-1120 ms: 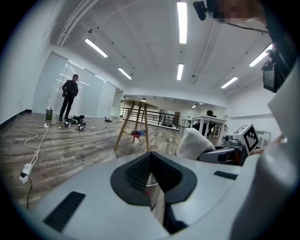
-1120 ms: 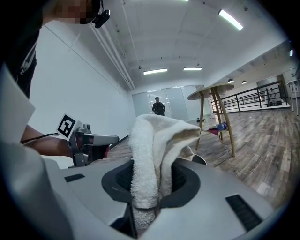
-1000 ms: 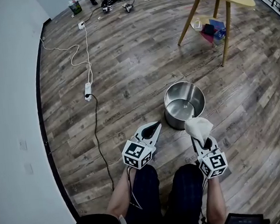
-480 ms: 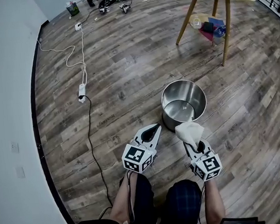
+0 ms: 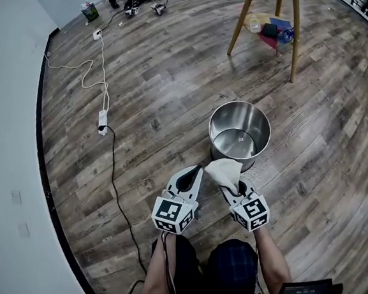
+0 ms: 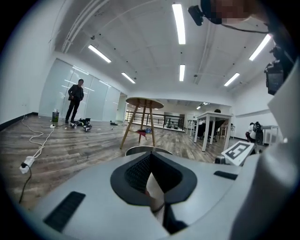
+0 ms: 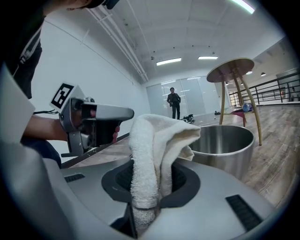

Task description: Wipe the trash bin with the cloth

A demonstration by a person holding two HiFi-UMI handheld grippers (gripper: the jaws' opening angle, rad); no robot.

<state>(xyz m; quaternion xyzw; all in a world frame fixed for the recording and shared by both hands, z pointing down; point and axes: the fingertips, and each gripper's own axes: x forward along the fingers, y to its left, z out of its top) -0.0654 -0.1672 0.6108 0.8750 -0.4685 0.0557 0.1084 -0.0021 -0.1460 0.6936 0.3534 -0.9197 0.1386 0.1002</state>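
The steel trash bin (image 5: 239, 132) stands upright and open on the wood floor. My right gripper (image 5: 233, 182) is shut on a white cloth (image 5: 224, 170), which hangs just off the bin's near left wall. In the right gripper view the cloth (image 7: 154, 154) folds over the jaws, with the bin (image 7: 226, 146) close behind it. My left gripper (image 5: 195, 173) is shut with nothing in it, left of the cloth and a short way from the bin. The bin's rim (image 6: 148, 149) shows just over the left gripper (image 6: 152, 185) in its own view.
A yellow table's wooden legs (image 5: 294, 18) stand beyond the bin, with bags (image 5: 273, 30) under it. A power strip (image 5: 102, 121) and its cable (image 5: 115, 181) run along the floor at the left, near the white wall. A person (image 6: 74, 101) stands far off.
My right gripper has carried the cloth leftward, from in front of the bin's right side to its near left side. The left gripper has shifted slightly left and stays shut.
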